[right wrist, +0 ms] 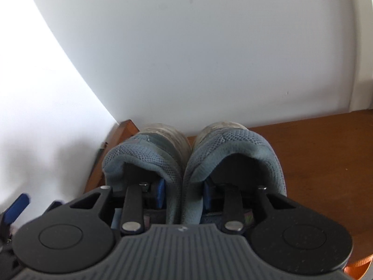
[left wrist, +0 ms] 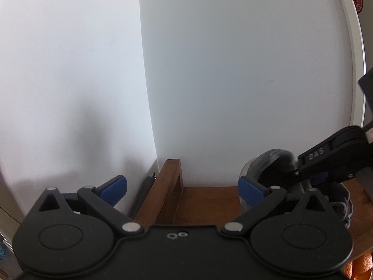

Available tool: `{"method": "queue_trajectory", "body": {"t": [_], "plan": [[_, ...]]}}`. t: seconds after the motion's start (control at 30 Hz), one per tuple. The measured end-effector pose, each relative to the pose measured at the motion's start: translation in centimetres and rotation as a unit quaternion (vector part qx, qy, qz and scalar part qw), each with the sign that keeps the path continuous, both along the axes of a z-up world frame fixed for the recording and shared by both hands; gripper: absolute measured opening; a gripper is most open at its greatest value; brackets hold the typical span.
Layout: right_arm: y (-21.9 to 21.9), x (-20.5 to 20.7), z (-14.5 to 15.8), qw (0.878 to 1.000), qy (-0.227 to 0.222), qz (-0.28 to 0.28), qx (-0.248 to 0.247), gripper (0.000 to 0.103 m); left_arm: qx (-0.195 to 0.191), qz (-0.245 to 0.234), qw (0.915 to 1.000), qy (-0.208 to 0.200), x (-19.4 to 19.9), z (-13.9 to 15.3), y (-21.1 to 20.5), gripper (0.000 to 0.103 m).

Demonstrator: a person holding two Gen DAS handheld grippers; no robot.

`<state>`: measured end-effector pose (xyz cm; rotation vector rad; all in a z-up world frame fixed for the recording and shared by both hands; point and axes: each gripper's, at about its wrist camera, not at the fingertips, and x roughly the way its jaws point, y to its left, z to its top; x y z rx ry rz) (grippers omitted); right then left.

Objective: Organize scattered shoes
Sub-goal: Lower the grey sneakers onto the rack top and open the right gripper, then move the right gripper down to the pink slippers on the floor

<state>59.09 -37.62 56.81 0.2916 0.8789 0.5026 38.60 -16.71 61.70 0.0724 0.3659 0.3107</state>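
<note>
A pair of blue-grey mesh sneakers (right wrist: 149, 149) sits side by side at the left end of a brown wooden shelf (right wrist: 314, 151), far ends close to the white wall. My right gripper (right wrist: 184, 194) has one finger inside each shoe, its blue pads (right wrist: 160, 193) pinching the two inner walls together. In the left wrist view the same sneakers (left wrist: 270, 168) show at the right, with the right gripper (left wrist: 326, 161) reaching into them. My left gripper (left wrist: 183, 189) hangs wide open over the shelf's left end (left wrist: 205, 200) with nothing between its fingers.
White walls meet in a corner behind the shelf. The shelf's wooden side frame (left wrist: 170, 182) stands at the left, with a dark slim object (left wrist: 144, 193) in the gap beside it. Something orange (right wrist: 359, 268) shows below the shelf. A white door frame (left wrist: 349, 46) runs along the right.
</note>
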Motion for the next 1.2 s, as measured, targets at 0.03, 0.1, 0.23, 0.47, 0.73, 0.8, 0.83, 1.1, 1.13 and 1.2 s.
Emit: {"method": "queue_trajectory", "body": {"t": [0.03, 0.1, 0.23, 0.47, 0.73, 0.8, 0.83, 1.1, 1.13, 1.2], "plan": [[0.5, 0.9, -0.4, 1.000, 0.008, 0.001, -0.004, 0.037, 0.002, 0.003, 1.0000, 0.000, 0.0, 0.2, -0.1, 0.102], [2.3, 3.2, -1.8, 0.999, 0.031, 0.007, -0.024, 0.038, 0.005, 0.010, 0.9999, 0.000, -0.2, 0.3, -0.1, 0.102], [4.6, 6.2, -3.9, 0.998, 0.054, 0.007, -0.040, 0.038, 0.009, 0.028, 0.9995, 0.006, -1.2, 0.3, 0.3, 0.102], [6.1, 6.5, -4.1, 0.997, 0.031, 0.009, -0.074, 0.062, 0.004, 0.041, 0.9989, 0.022, -3.5, -0.4, 0.7, 0.102], [2.3, -1.3, -1.7, 0.997, -0.037, -0.001, -0.072, 0.076, -0.007, 0.011, 0.9996, 0.027, -4.7, -0.4, 0.7, 0.102], [1.1, -3.7, -1.2, 0.998, -0.039, 0.015, -0.052, 0.075, -0.003, 0.003, 0.9998, 0.021, -4.9, -0.6, 1.2, 0.102], [0.8, -4.9, -1.1, 0.998, -0.040, 0.023, -0.049, 0.075, -0.004, 0.000, 0.9997, 0.024, -5.0, -0.8, 1.4, 0.102], [2.6, -12.8, -7.7, 0.983, 0.013, 0.144, -0.110, 0.074, -0.007, -0.012, 0.9986, 0.052, -6.0, -2.7, 3.4, 0.102], [3.2, -13.1, -8.0, 0.981, 0.012, 0.154, -0.114, 0.074, -0.008, -0.012, 0.9984, 0.055, -6.0, -3.0, 3.6, 0.102], [4.9, -12.8, -8.7, 0.980, 0.014, 0.165, -0.111, 0.074, -0.008, -0.013, 0.9981, 0.060, -5.8, -3.5, 4.0, 0.102]]}}
